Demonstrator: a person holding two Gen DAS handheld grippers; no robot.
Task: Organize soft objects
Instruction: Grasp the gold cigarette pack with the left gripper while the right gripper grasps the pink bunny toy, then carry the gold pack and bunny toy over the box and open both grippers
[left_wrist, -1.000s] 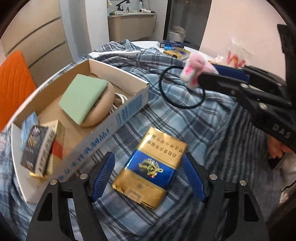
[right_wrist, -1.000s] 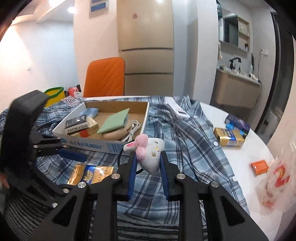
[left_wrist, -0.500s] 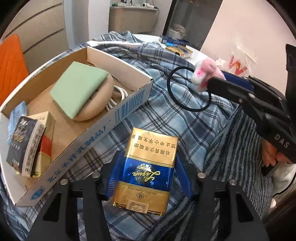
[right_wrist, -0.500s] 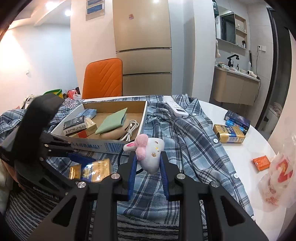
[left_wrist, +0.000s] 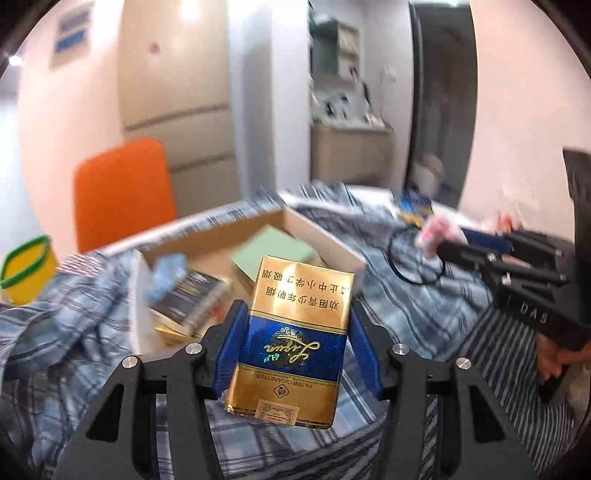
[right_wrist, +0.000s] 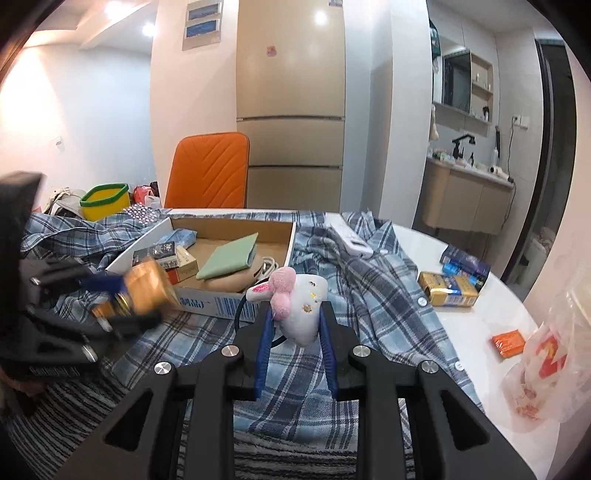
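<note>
From my right gripper (right_wrist: 295, 328), box (right_wrist: 207, 295) sits on the shirt (right_wrist: 369, 295) at eleven o'clock, chair (right_wrist: 207, 170) behind it.

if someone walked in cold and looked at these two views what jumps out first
Most striking is the shiny gold and blue cigarette pack, clamped between the left gripper's blue pads and lifted above the blue plaid shirt. Next is the small white plush toy with pink ears, pinched in the right gripper in front of the open cardboard box. Behind the table stands a bright orange chair.
</note>
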